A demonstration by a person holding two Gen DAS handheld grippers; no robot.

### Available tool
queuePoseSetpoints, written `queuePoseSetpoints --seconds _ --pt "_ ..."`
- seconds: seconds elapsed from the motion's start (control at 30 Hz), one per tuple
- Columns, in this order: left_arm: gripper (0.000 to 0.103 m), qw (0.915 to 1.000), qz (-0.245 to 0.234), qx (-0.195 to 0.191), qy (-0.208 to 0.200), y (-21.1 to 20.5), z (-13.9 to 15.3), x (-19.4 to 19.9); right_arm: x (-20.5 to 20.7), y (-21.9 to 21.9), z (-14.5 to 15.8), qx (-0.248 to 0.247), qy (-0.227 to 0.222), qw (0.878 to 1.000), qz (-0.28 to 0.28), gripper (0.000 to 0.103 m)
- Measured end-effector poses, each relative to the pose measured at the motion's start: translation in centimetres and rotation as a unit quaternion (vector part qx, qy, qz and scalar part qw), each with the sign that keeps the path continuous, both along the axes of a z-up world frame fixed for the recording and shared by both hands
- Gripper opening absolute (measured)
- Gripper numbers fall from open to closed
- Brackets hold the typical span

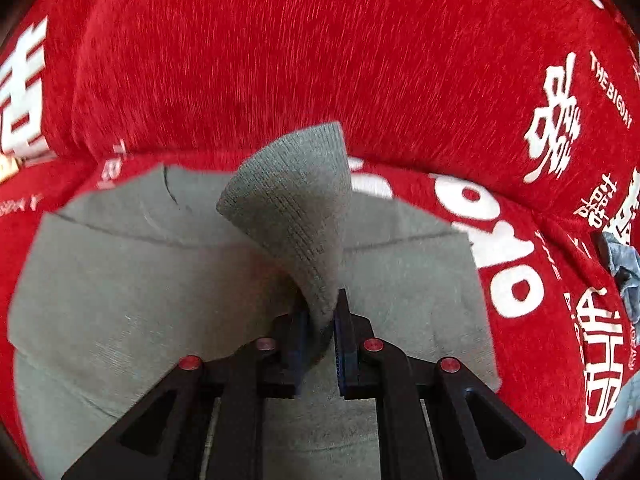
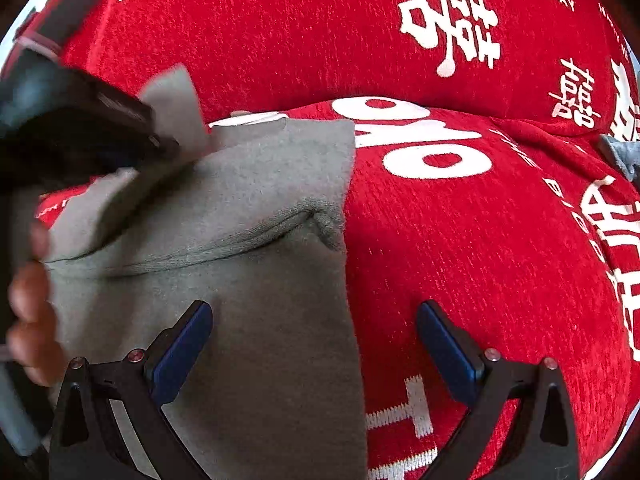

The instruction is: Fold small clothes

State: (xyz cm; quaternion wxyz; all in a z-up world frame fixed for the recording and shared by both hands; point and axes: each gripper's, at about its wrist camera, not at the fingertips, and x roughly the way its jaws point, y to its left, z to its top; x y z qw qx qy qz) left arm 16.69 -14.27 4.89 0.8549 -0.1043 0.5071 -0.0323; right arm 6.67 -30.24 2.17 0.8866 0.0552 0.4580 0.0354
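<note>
A grey knit garment [image 1: 140,280] lies flat on the red cover. My left gripper [image 1: 322,320] is shut on a ribbed cuff of the grey garment [image 1: 296,200] and holds it up above the rest of the cloth. In the right wrist view the same garment [image 2: 248,320] lies under my right gripper [image 2: 314,344], which is open and empty, its left finger over the cloth and its right finger over the red cover. The left gripper [image 2: 166,146] shows there at the upper left with the lifted cuff [image 2: 176,100].
The red plush cover with white characters [image 2: 460,240] spreads over the seat and backrest [image 1: 280,60]. A small blue-grey cloth [image 1: 624,276] lies at the far right, also in the right wrist view [image 2: 624,152]. A hand [image 2: 32,320] shows at the left edge.
</note>
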Motion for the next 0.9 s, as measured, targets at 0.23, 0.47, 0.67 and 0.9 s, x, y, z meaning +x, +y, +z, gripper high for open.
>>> queuePoseSetpoints --seconds 0.23,0.47,0.67,0.9 --pt "0.084 0.9965 -0.025 -0.07 0.039 1.7 0.3 -0.2 -0.1 -0.1 0.3 0.014 -0.005 1.0 0.003 0.102" --pt "0.084 0.9976 -0.01 -0.066 -0.019 8.2 4.3 -3.1 0.5 0.3 2.5 0.021 -0.025 0.999 0.012 0.102" --pt "0.084 0.9957 0.092 0.003 -0.009 16.3 2.3 -4.9 5.0 2.3 3.5 0.077 -0.013 0.997 0.021 0.098" --pt "0.084 0.9901 0.136 -0.023 0.025 20.5 -1.8 -6.5 8.8 3.8 0.5 0.151 0.055 0.987 0.014 0.072"
